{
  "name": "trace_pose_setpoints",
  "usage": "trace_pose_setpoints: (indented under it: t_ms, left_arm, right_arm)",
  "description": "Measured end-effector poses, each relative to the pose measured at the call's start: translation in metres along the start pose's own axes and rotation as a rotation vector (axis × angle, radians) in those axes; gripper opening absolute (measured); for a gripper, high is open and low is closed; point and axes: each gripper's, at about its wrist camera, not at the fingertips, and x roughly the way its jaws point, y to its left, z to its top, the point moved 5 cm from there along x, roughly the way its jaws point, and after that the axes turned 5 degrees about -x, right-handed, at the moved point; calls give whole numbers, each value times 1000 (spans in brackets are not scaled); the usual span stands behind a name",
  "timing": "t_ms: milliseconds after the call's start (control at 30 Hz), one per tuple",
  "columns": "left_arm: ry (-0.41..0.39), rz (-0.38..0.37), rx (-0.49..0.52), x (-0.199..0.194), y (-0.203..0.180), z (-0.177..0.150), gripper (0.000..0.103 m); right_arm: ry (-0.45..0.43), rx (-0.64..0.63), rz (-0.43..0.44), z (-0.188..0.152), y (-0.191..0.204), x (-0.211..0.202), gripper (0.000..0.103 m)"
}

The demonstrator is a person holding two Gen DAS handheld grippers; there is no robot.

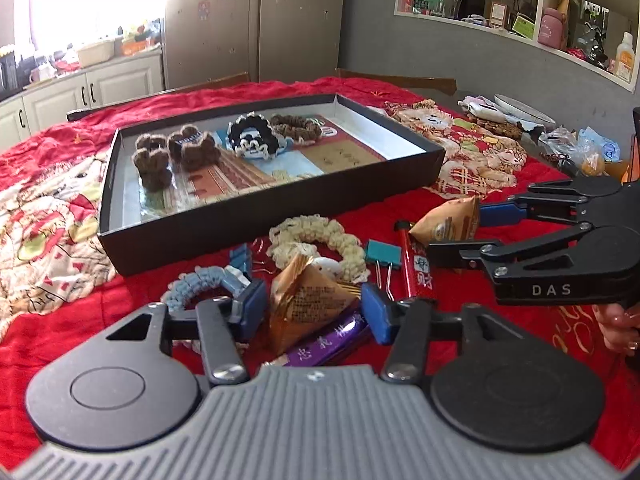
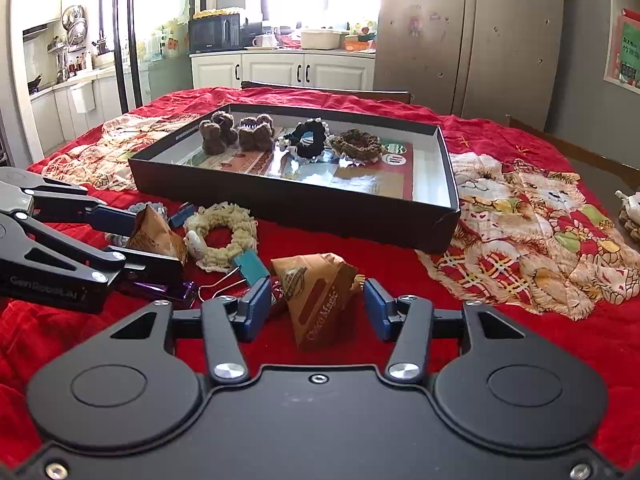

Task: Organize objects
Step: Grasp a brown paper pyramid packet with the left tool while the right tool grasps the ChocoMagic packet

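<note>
A black shallow box [image 1: 256, 224] [image 2: 312, 216] on the red cloth holds brown claw clips [image 1: 172, 156] and dark scrunchies [image 2: 308, 140]. In front lie a cream scrunchie [image 1: 320, 240] [image 2: 224, 236], a blue scrunchie [image 1: 200, 284], a teal binder clip [image 1: 382, 254] [image 2: 252, 264], a red tube [image 1: 416, 268] and a purple bar [image 1: 332, 336]. My left gripper [image 1: 314, 312] is open around a brown triangular snack packet [image 1: 308, 304]. My right gripper [image 2: 318, 308] is open around a second brown packet [image 2: 320, 296]. Each gripper also shows in the other view, the right gripper [image 1: 468, 236] and the left gripper [image 2: 148, 240].
A red patterned cloth [image 2: 520, 220] covers the table. Plates, bags and small items [image 1: 560, 136] crowd the far right edge. Wooden chair backs [image 2: 328, 90] stand behind the table. Cabinets, a fridge and wall shelves lie beyond.
</note>
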Motion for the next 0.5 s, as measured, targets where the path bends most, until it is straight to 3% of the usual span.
trace_pose_setpoints:
  t_ms: [500]
  left_arm:
    - [8,-25,-45,5,5,0,44]
  right_arm:
    - [3,9,7,-1,-2,5,35]
